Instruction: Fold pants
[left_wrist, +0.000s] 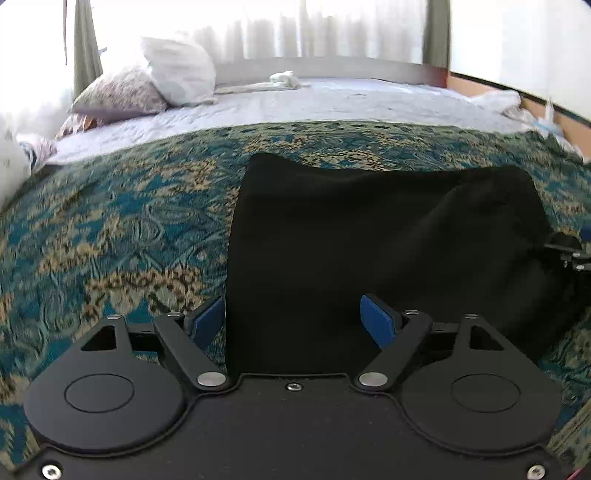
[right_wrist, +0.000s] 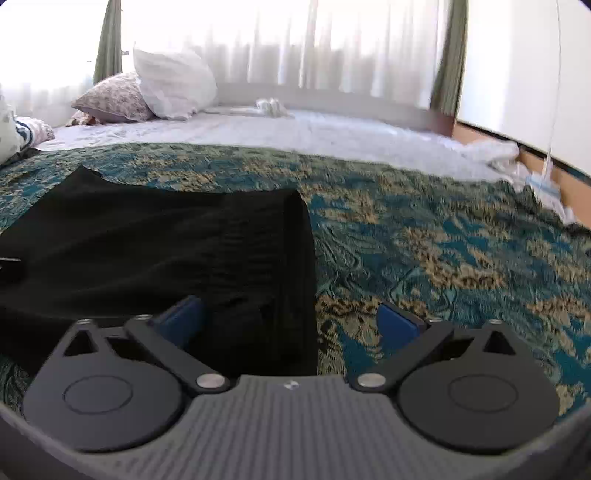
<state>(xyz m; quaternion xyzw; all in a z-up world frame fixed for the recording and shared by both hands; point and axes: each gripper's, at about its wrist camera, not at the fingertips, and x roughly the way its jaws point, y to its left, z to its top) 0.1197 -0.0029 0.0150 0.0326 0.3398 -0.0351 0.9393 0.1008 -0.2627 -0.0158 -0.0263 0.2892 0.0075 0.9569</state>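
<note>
Black pants lie folded in a rough rectangle on a teal and gold patterned bedspread. My left gripper is open, its blue pads straddling the near left edge of the pants. My right gripper is open over the near right edge of the pants. The right gripper's tip also shows at the right edge of the left wrist view. A raised fold bulges on the right part of the pants.
White and floral pillows lie at the far left of the bed. A pale sheet covers the far half, with a small white cloth on it. Curtained windows stand behind. A wooden edge and crumpled white cloth are at far right.
</note>
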